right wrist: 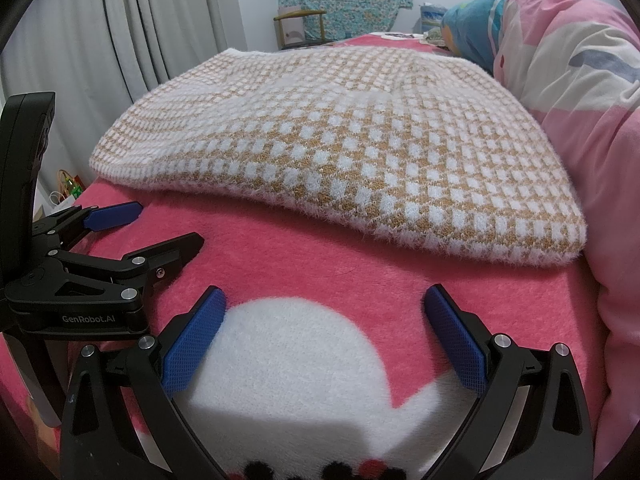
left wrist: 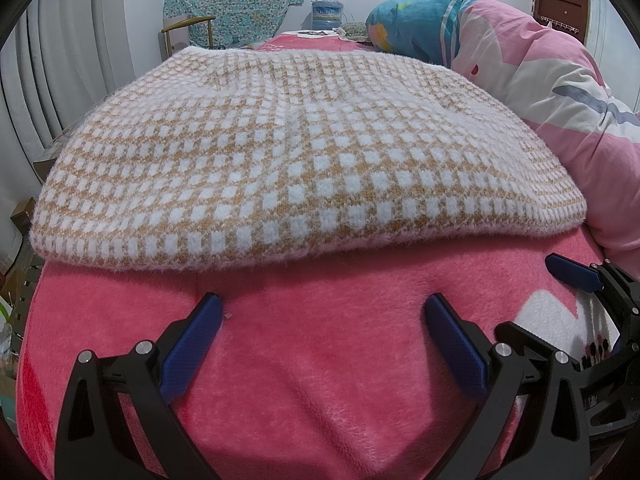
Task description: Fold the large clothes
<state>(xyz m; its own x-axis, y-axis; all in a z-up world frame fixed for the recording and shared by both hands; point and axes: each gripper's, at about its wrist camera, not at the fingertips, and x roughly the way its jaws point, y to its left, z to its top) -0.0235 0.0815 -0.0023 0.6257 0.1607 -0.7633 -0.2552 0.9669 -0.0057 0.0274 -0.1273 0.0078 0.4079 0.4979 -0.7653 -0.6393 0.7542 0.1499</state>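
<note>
Pink blanket [left wrist: 320,360] bare btwn claws [left wrist: 322,308] & sweater [left wrist: 248,160] hem

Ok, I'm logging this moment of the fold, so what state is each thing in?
Checked sweater: lying flat on the pink blanket, apparently folded, ungripped.
Left gripper: open, empty, short of the sweater's near edge.
Right gripper: open, empty, over the blanket.
Quilt: bunched beside the sweater.
</note>
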